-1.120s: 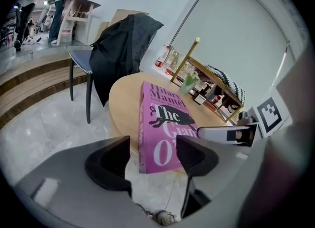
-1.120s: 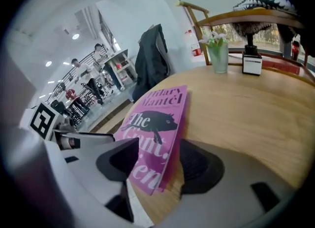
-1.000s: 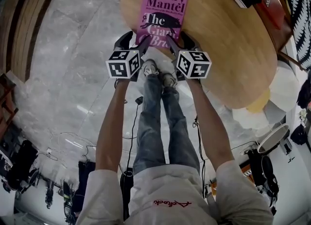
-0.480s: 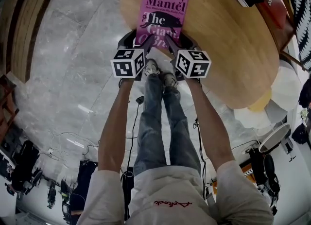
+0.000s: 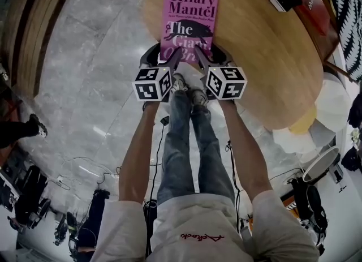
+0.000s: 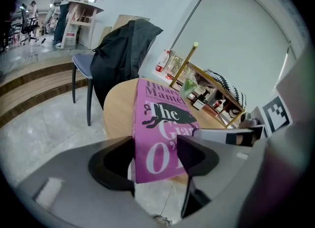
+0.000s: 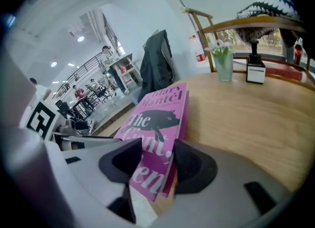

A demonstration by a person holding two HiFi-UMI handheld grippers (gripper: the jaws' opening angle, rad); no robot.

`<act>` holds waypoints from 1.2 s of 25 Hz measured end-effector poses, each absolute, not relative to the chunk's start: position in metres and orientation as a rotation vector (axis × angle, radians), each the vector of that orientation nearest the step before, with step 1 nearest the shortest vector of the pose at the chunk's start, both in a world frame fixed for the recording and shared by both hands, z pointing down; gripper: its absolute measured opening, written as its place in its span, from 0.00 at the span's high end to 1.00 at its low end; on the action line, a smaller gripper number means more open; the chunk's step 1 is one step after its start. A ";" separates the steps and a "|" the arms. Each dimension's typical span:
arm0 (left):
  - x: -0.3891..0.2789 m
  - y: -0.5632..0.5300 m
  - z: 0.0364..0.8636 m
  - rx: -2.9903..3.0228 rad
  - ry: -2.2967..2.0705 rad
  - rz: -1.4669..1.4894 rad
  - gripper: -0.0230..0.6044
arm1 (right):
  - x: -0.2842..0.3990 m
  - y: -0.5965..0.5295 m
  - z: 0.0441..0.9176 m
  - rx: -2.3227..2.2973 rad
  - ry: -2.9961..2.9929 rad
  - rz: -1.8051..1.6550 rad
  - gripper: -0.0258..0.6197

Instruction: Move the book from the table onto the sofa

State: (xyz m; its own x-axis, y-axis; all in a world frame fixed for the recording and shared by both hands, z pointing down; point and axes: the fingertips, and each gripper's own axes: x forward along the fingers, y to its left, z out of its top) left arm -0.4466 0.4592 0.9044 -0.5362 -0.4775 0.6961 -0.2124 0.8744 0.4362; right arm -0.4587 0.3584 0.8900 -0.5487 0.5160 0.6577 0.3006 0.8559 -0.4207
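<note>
The book (image 5: 189,20) lies flat on the table (image 5: 254,57), straight ahead of both tongs. Its near end sticks out past the table edge, towards them. The left tongs (image 6: 155,148) stand with jaws apart astride the near left corner, the inner jaw over the cover and the outer one just beside the spine edge. The right tongs (image 7: 157,155) sit the same way on the near right corner. Their jaws have just been closing with that corner between them, but I see no firm squeeze from either pair yet. The book looks like a paperback: light, a little bendy, with a smooth pink cover that could slide under hard pads. The overhanging end seems the best place to hold it, pinched through its thickness at both corners so it does not droop or fan open. The cover reads "Hilary Mantel" at its far end, then "The Giant", with "O'" and "en" showing by the jaws. The fine line under the author's name is too small to read. No sofa is in view.
</note>
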 end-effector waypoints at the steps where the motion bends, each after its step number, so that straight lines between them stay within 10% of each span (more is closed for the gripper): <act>1: -0.446 0.459 0.898 0.493 -2.154 -0.383 0.51 | -0.459 0.359 0.883 -0.598 -2.195 0.320 0.64; 30: -0.413 0.437 0.571 0.548 -2.515 -0.275 0.51 | -0.423 0.335 0.555 -0.775 -2.536 0.245 0.64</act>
